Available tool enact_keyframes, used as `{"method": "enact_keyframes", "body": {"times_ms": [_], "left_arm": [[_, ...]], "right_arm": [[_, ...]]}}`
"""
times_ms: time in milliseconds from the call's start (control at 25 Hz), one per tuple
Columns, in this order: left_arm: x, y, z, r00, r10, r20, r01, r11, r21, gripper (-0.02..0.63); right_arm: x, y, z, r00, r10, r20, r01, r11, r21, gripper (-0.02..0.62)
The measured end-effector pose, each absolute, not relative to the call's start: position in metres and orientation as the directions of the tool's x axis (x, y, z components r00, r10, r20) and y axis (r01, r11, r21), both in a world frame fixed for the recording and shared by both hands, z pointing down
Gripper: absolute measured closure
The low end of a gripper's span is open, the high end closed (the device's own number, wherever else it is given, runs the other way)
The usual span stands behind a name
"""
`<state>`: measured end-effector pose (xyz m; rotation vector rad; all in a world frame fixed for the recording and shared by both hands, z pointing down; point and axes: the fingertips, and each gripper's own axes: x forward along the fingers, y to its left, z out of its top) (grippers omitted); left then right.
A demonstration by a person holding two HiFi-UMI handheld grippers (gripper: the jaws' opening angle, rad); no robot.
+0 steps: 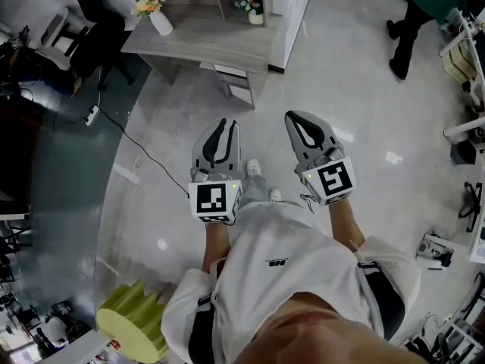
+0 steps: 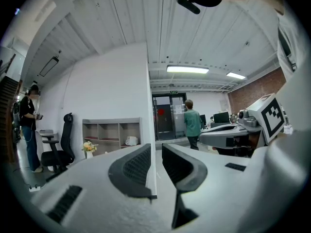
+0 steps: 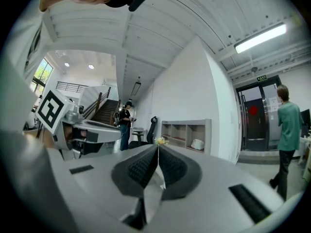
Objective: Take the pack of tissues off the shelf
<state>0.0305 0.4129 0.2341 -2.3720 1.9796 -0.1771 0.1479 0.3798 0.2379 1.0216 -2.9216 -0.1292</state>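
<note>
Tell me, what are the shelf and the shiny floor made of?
The shelf looks like wood board with a dull grey-brown finish. It has flat panels, straight edges and square cubbies. The floor looks like polished stone or concrete, pale grey and glossy, because bright patches of light reflect off it. Looks alone cannot make either certain.

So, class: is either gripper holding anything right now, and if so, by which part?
Nothing is held. The left gripper has its jaws slightly apart with nothing between them; the right gripper has its jaws closed together, empty.
</note>
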Motion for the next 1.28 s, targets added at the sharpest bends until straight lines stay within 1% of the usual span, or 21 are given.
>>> {"method": "enact_keyframes", "body": {"times_ms": [520,760,1280], "left_arm": [[0.004,0.319,0.241,0.222,-0.972,0.079,-0.968,-0.230,-0.103,0.520],[-0.019,0.273,0.244,0.244,-0.966,0.089,-0.964,-0.252,-0.091,0.520],[-0.066,0.190,0.240,0.312,-0.947,0.075,-0.946,-0.317,-0.071,0.520]], "right_arm": [[0.113,0.293,0.237,-0.772,-0.634,0.028,-0.631,0.772,0.081,0.569],[0.094,0.246,0.248,-0.749,-0.659,0.066,-0.654,0.752,0.083,0.569],[0.036,0.172,0.232,-0.729,-0.682,0.057,-0.674,0.730,0.114,0.569]]}}
